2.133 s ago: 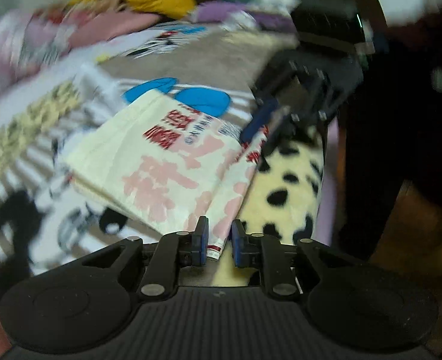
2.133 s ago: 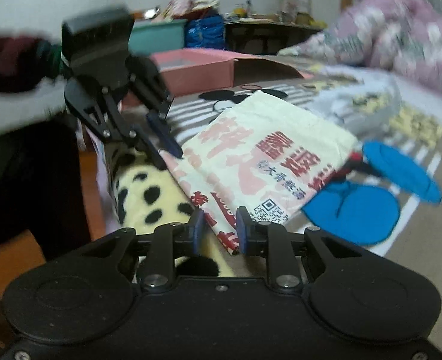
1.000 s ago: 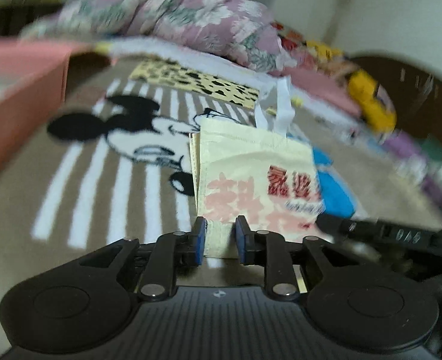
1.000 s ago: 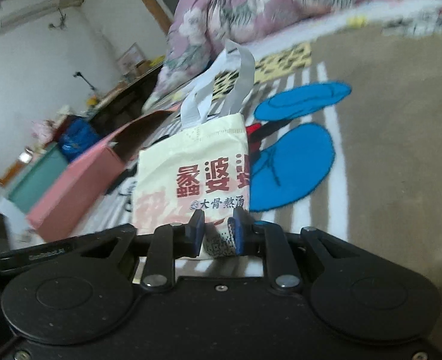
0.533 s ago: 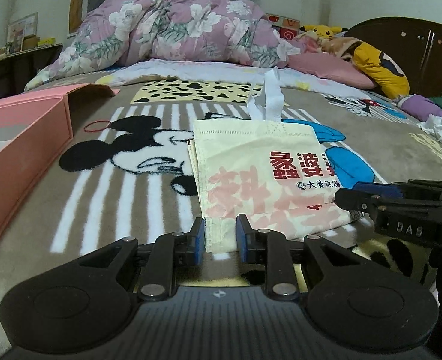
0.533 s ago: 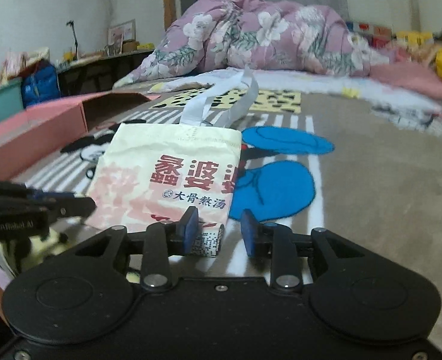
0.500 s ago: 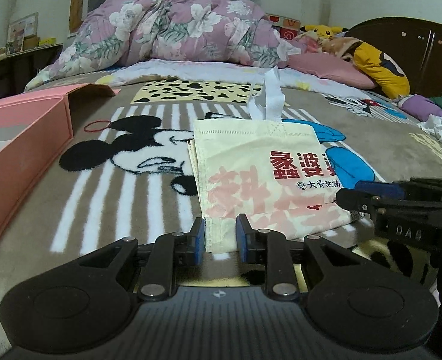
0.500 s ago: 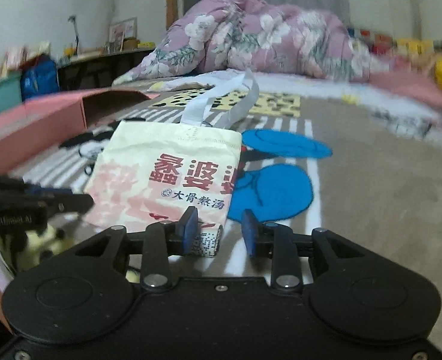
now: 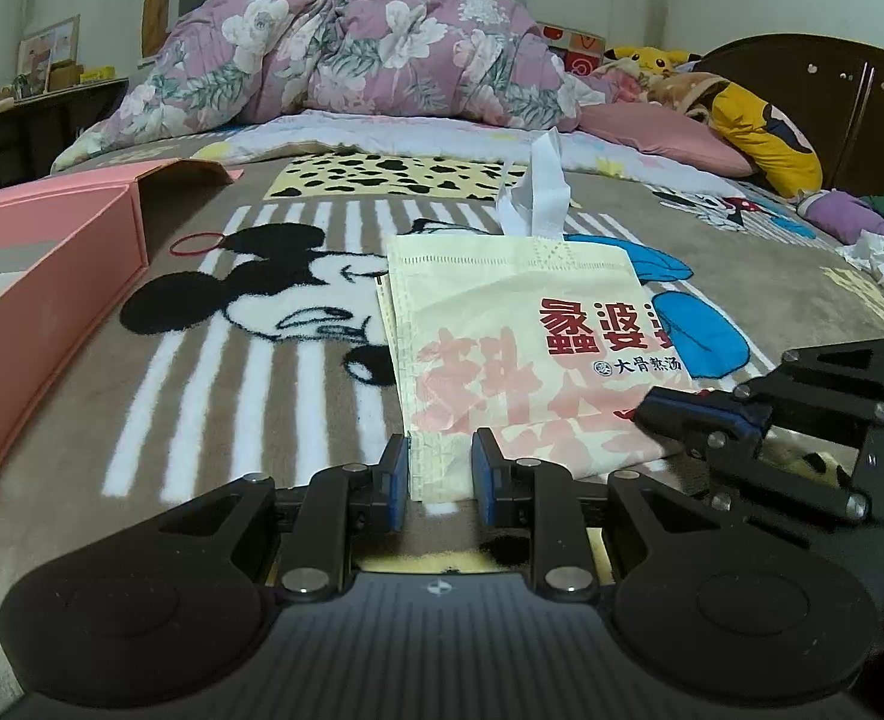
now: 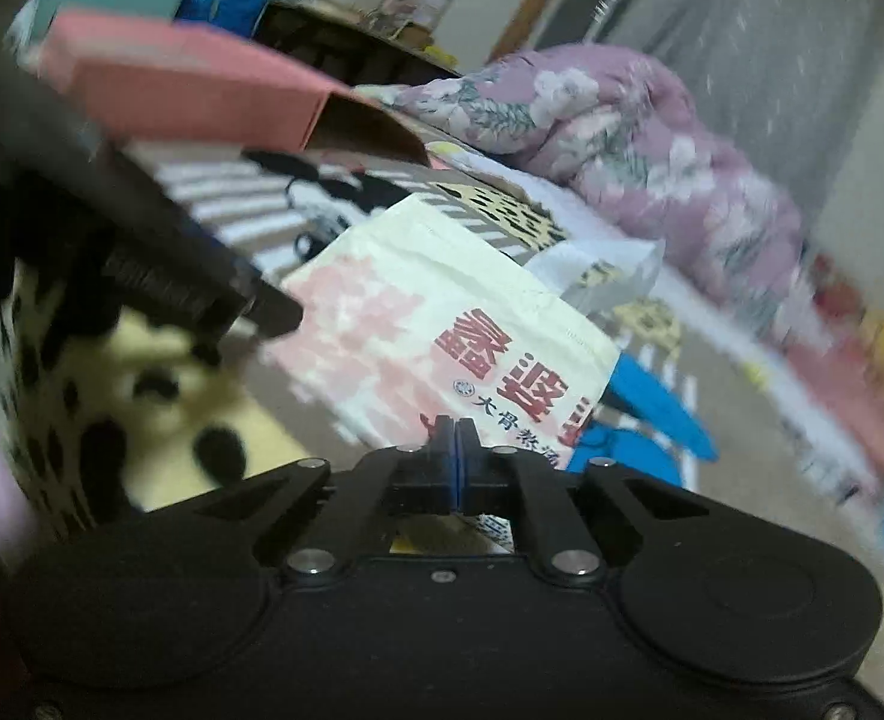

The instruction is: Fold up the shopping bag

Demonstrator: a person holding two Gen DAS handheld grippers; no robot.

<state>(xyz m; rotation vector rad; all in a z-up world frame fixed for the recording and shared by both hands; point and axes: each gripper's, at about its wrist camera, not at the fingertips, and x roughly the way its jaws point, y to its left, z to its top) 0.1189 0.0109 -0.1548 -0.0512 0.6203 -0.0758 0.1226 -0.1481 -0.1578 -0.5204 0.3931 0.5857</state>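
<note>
Bag (image 9: 520, 354): flat on blanket (image 9: 249, 396).
Left gripper (image 9: 440, 474): parted around my bag's near corner.
Right gripper (image 10: 455, 468): pinched together, grasp unclear.
Advice: I'd pinch both corners evenly.

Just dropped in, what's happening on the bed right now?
A person is folding a cream non-woven shopping bag with red lettering on a cartoon-mouse blanket. The left gripper sits open around the bag's near corner. The right gripper looks shut at the bag's near edge, its view blurred. The bag lies flat, white handles at the far end.
</note>
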